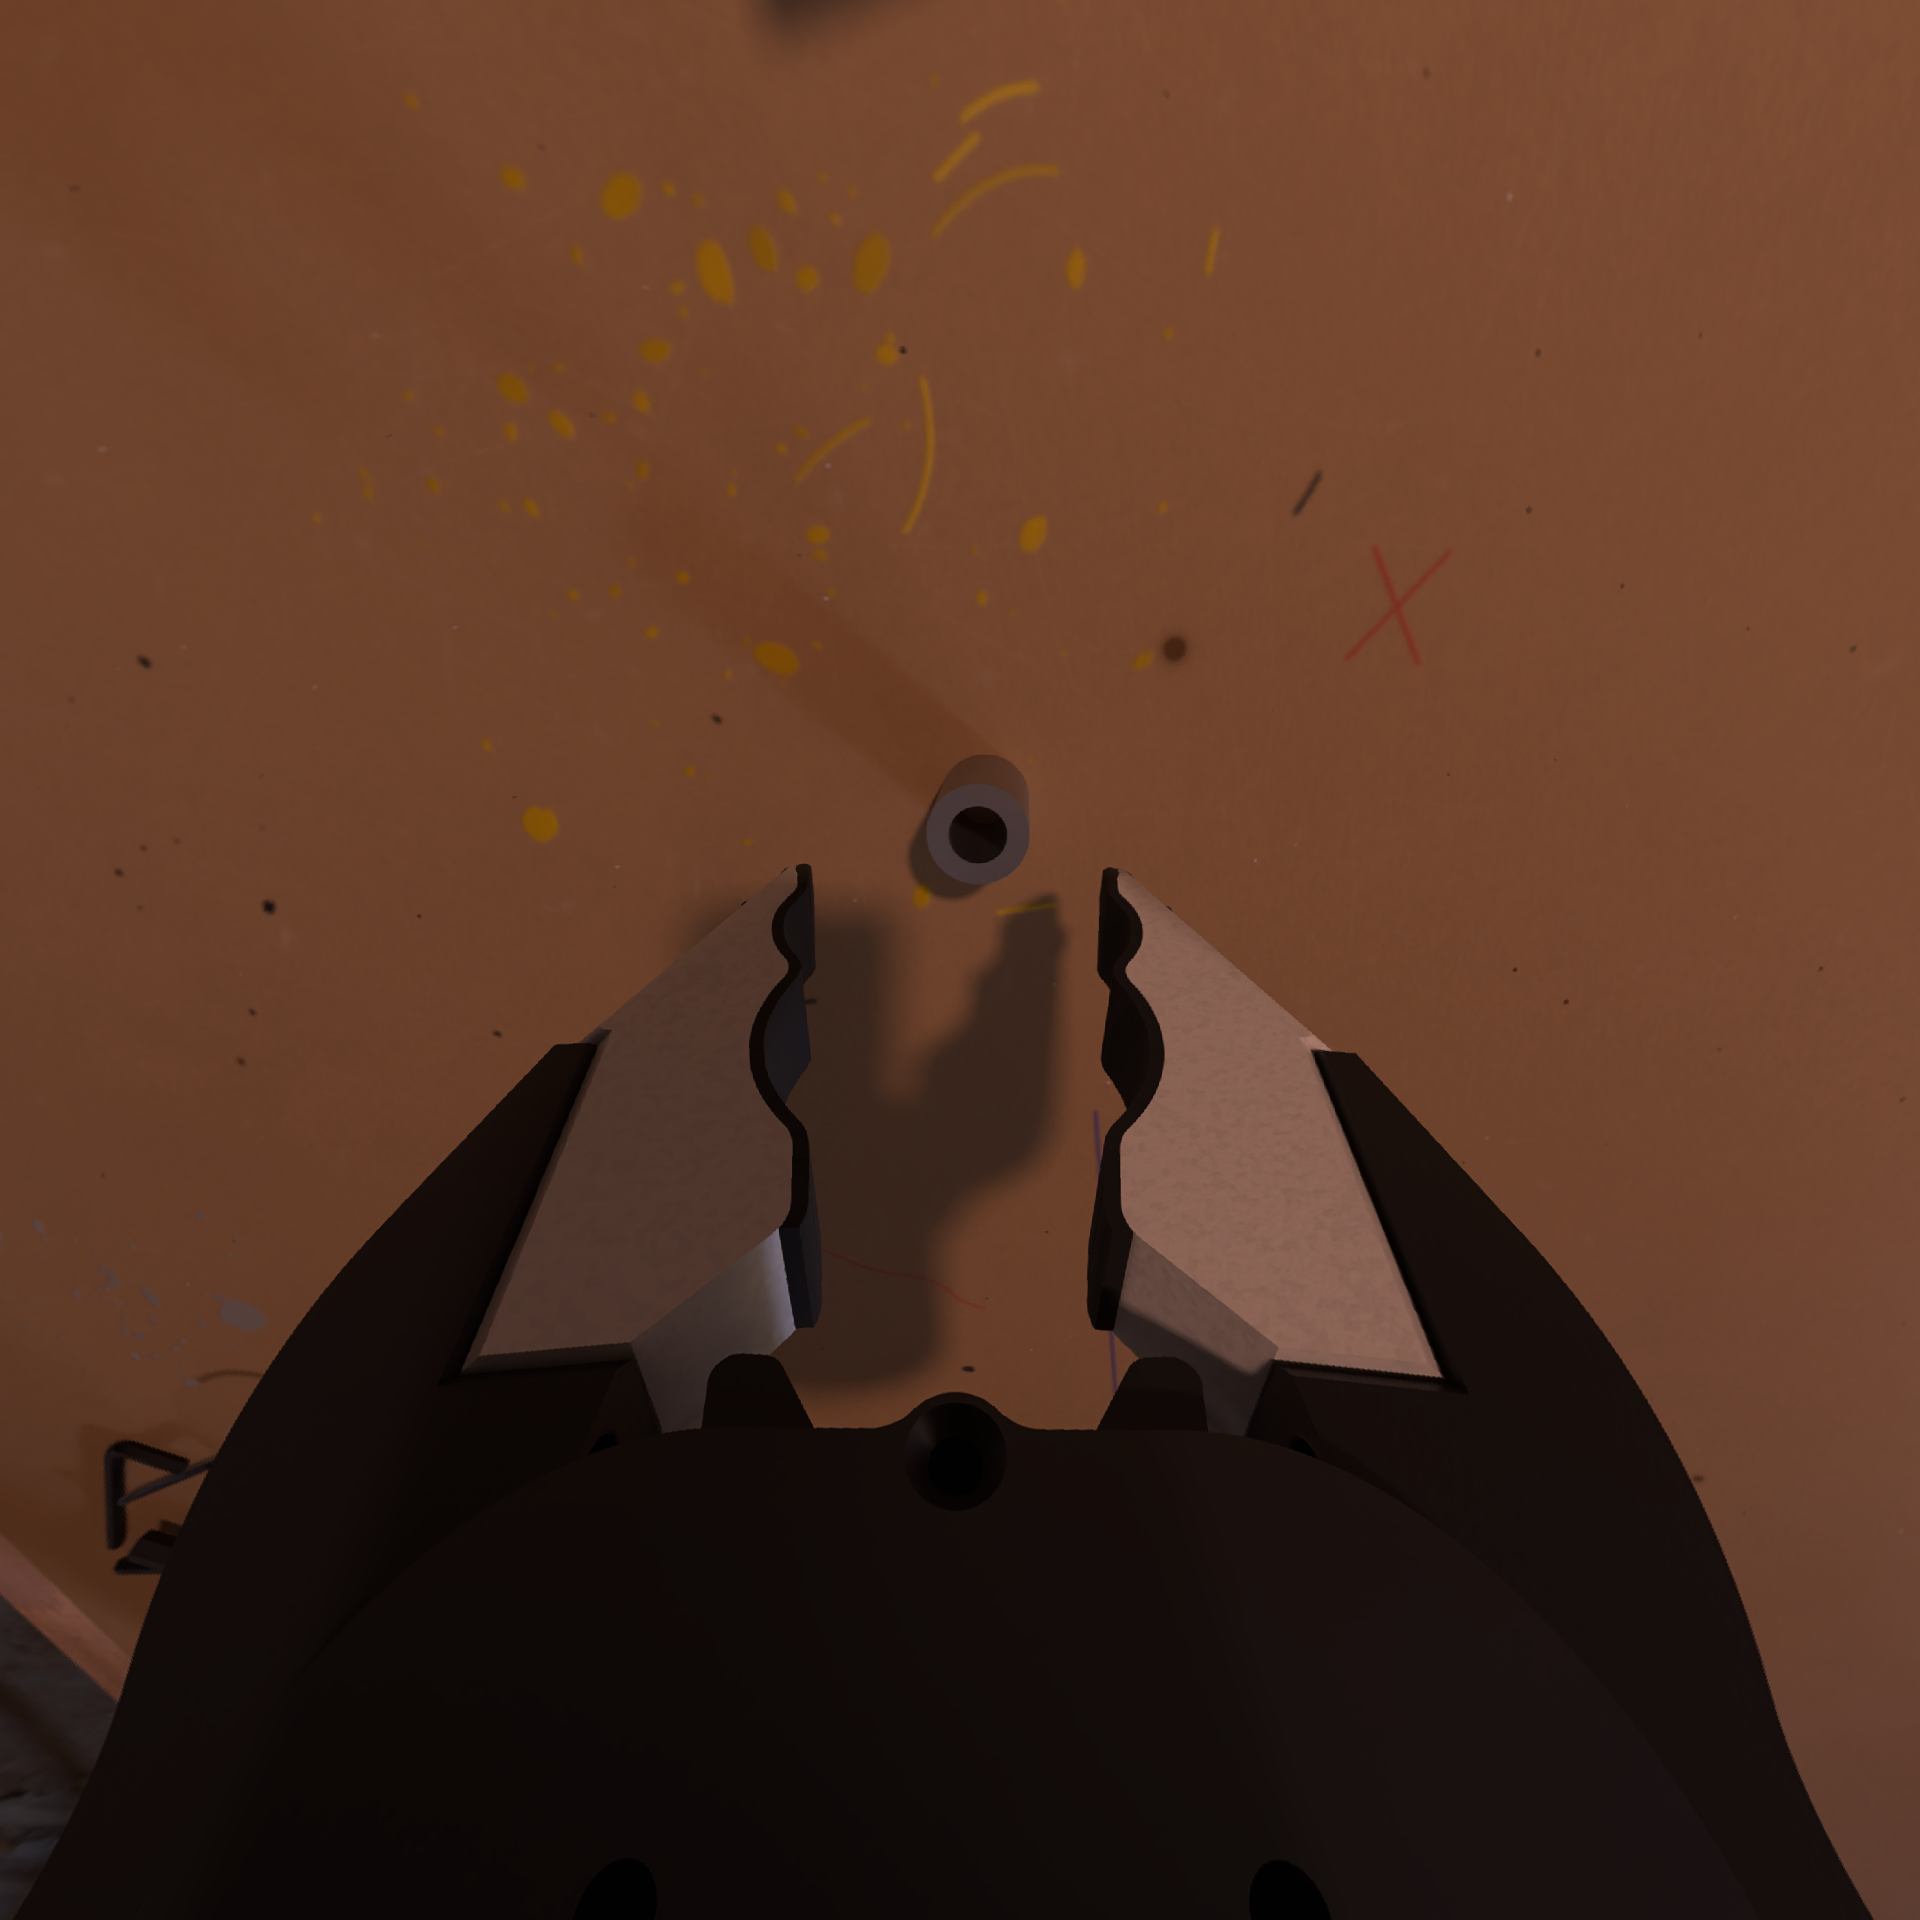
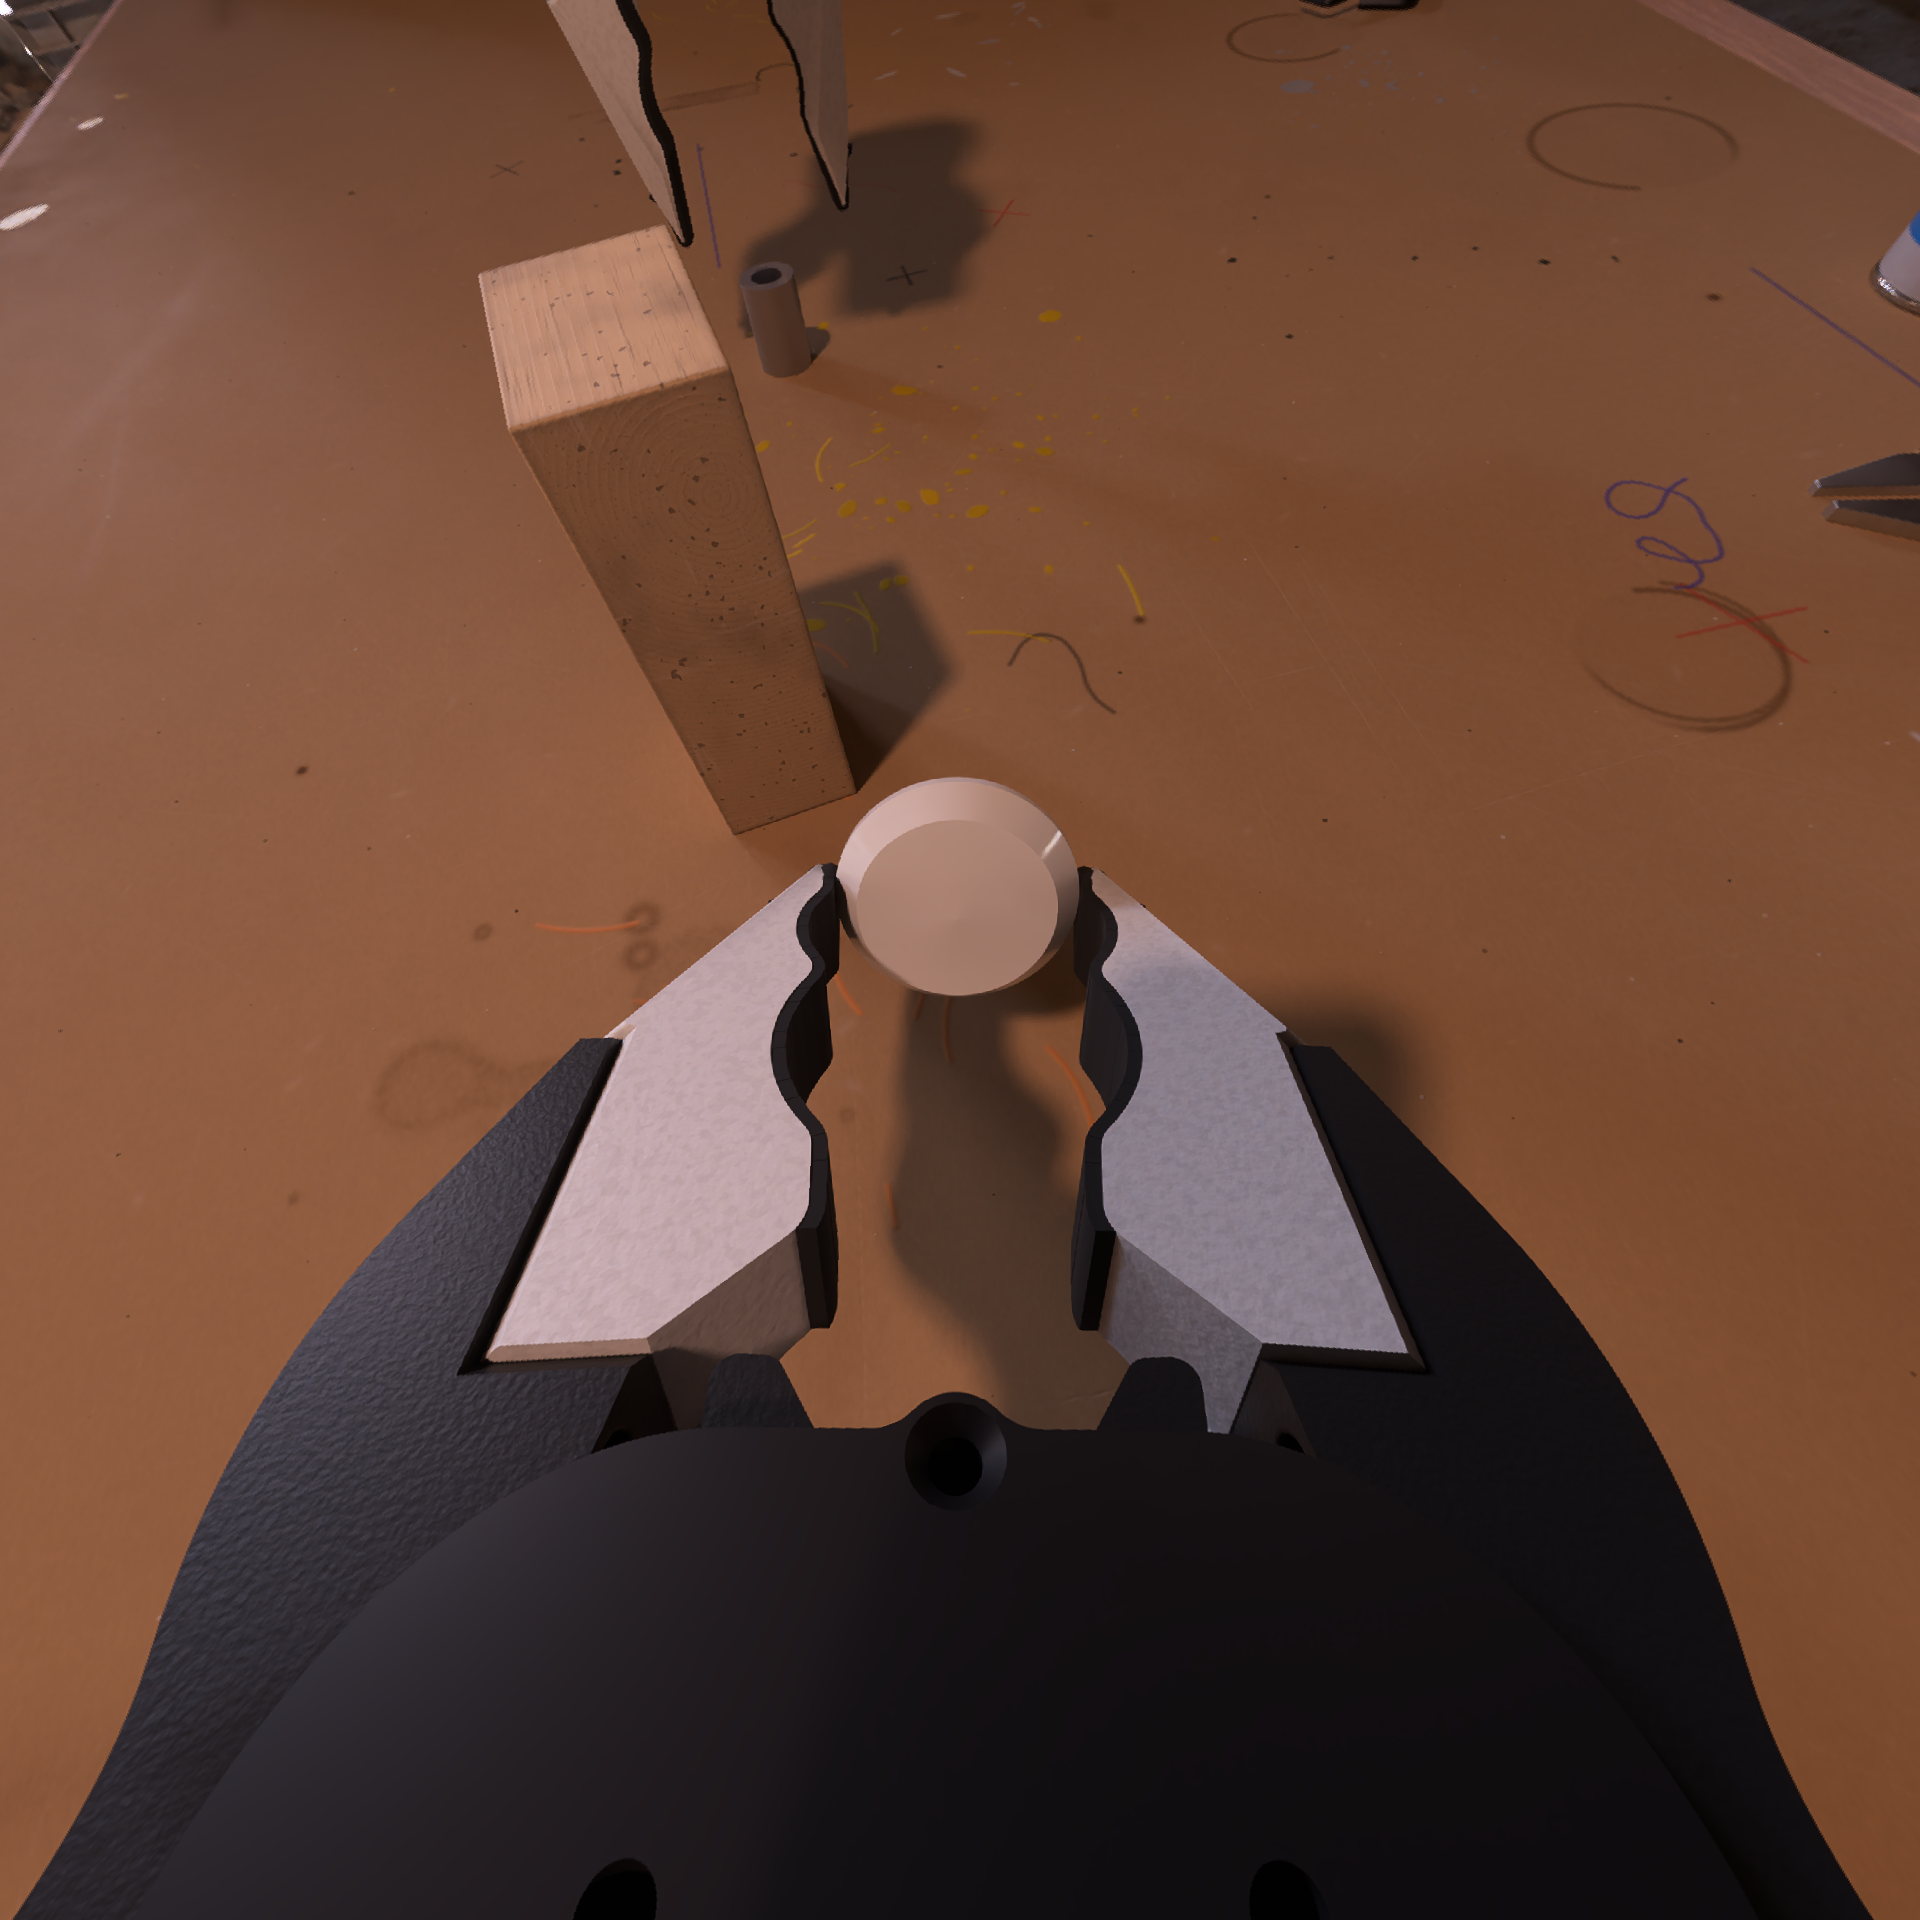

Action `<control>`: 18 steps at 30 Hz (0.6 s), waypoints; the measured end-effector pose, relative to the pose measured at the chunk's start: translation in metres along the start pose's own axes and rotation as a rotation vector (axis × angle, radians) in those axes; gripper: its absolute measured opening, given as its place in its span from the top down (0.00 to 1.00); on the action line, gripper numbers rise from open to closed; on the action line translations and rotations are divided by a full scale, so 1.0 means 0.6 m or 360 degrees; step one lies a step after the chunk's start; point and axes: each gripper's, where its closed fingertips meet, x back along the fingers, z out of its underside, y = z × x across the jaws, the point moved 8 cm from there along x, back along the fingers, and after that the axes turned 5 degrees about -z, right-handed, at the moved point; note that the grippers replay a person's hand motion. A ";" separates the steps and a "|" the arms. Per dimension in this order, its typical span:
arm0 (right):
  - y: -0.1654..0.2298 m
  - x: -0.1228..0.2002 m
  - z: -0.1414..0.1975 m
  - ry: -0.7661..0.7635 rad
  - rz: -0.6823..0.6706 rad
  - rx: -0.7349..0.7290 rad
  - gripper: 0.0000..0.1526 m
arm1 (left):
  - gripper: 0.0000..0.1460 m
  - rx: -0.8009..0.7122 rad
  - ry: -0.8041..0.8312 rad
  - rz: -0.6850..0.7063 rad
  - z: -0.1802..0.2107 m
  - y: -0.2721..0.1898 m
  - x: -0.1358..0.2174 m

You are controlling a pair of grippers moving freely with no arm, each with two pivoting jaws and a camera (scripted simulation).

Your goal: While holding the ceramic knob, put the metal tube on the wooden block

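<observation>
Overhead, left tongs [image 1: 956,883] gape — metal tube [image 1: 979,831] unmarked.

Wooden block [image 2: 665,520] never makes it into the left wrist view; in the right wrist view the far tongs [image 2: 764,203] are chopped off by the top edge; a white-and-blue thing [image 2: 1901,272] at the upper right edge and a grey pointed bit [image 2: 1870,502] below it are cut too short to identify; a dark blurry smudge [image 1: 821,8] sits at the left view's top edge.

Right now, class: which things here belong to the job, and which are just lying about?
Job:
ceramic knob, held in right tongs
metal tube, upright below open left tongs
wooden block

Lying about:
white container at the table's edge
grey metal piece
</observation>
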 end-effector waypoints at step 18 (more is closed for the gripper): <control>0.002 -0.005 0.001 0.0021 -0.0010 0.0006 0.70 | 0.74 -0.0053 0.0091 0.0041 -0.004 -0.006 -0.034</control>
